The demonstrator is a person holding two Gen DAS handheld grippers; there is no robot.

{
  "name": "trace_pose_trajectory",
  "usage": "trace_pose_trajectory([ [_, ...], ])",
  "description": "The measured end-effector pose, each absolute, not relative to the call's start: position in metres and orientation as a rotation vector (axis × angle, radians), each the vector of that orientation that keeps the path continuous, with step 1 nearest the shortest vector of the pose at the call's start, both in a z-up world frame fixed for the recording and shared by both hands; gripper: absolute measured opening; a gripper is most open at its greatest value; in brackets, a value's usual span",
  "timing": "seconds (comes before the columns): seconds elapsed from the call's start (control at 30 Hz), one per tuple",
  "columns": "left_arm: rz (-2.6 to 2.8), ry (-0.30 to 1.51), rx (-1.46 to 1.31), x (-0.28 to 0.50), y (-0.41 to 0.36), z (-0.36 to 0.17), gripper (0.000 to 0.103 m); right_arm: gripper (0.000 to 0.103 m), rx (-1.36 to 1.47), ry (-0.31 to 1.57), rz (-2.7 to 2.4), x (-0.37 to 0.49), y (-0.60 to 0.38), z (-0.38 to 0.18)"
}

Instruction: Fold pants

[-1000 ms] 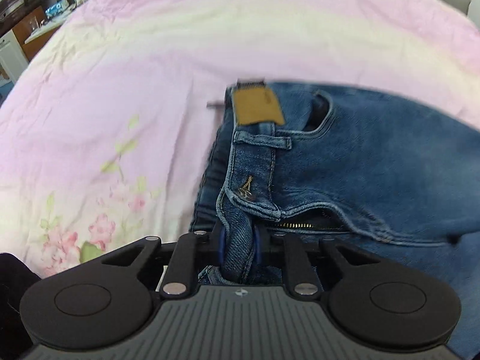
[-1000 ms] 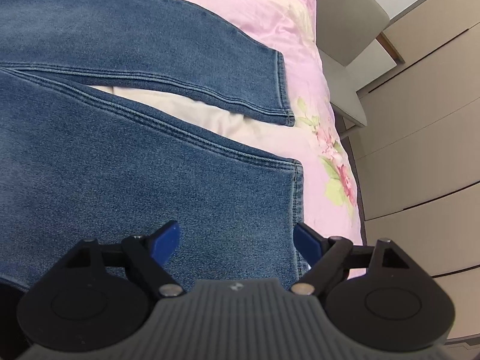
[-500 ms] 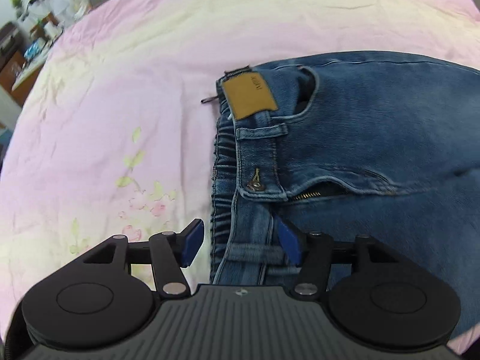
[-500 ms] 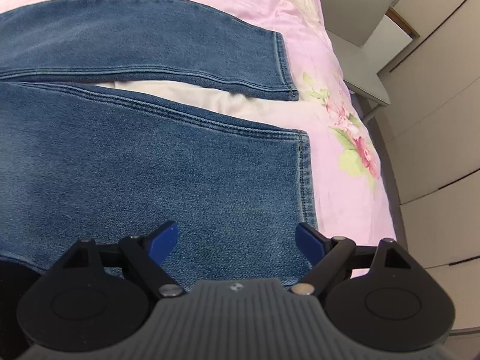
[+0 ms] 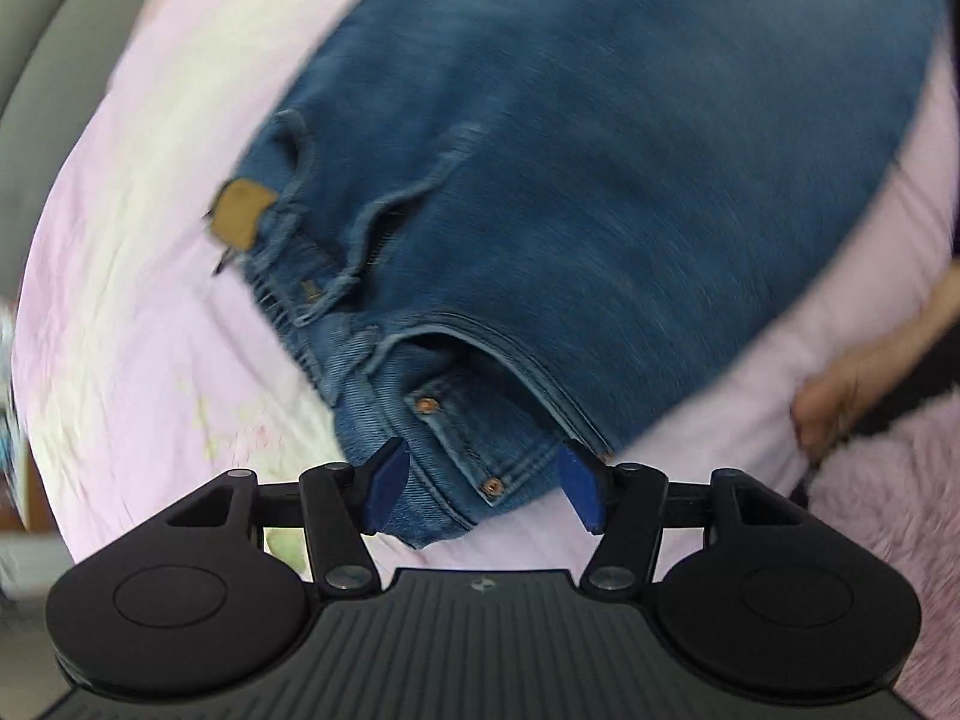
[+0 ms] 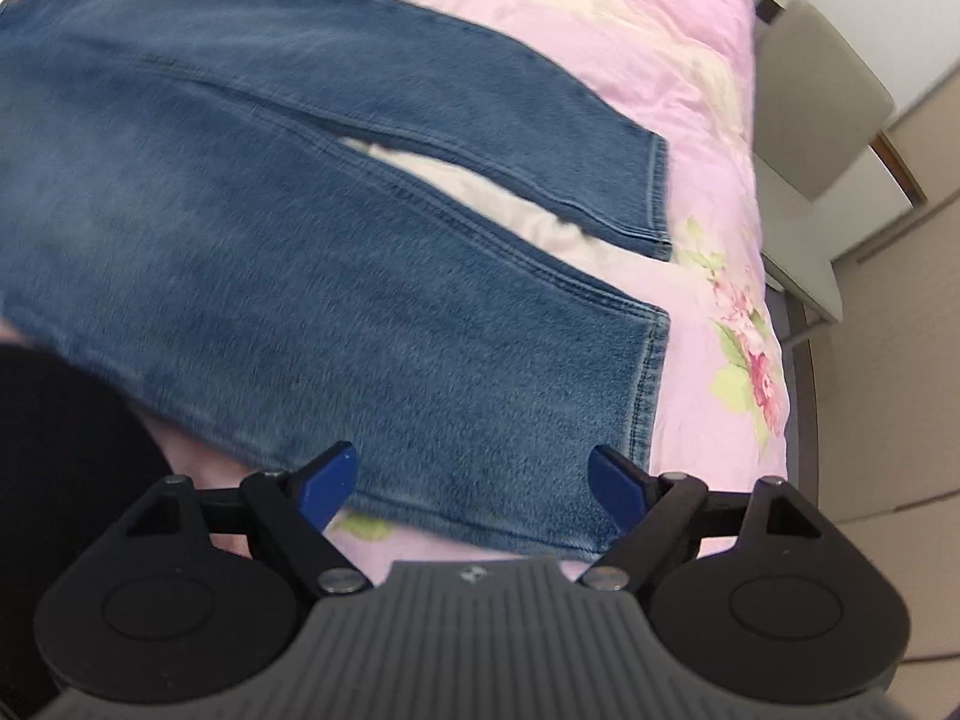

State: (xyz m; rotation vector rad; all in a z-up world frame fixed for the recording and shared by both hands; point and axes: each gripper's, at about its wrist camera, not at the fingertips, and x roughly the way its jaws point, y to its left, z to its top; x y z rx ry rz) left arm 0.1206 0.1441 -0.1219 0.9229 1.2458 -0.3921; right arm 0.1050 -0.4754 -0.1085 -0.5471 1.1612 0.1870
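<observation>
The left gripper (image 5: 483,486) gaped wide over the jeans (image 5: 600,180) waistband corner; the right gripper (image 6: 471,483), slightly narrowing, straddled a hem (image 6: 645,384), gripping nothing.

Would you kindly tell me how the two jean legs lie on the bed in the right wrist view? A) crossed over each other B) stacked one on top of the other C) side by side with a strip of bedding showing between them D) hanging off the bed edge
C: the jeans lie flat with both legs spread apart, and pale bedsheet shows in the gap between them.

Blue jeans (image 6: 312,252) lie spread flat on a bed's pink floral sheet (image 6: 708,372), legs slightly parted.
</observation>
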Motion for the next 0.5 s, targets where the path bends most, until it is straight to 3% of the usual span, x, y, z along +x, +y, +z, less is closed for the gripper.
trace_pose_trajectory([
  [0.23,-0.534,1.351,1.063,0.114,0.120,-0.161,0.068,0.076,-0.586,1.183,0.253,0.093,-0.478,-0.114],
  [0.5,-0.516,1.330,1.083,0.110,0.109,-0.192,0.069,0.075,-0.818,1.158,0.432,0.076,-0.462,-0.136],
])
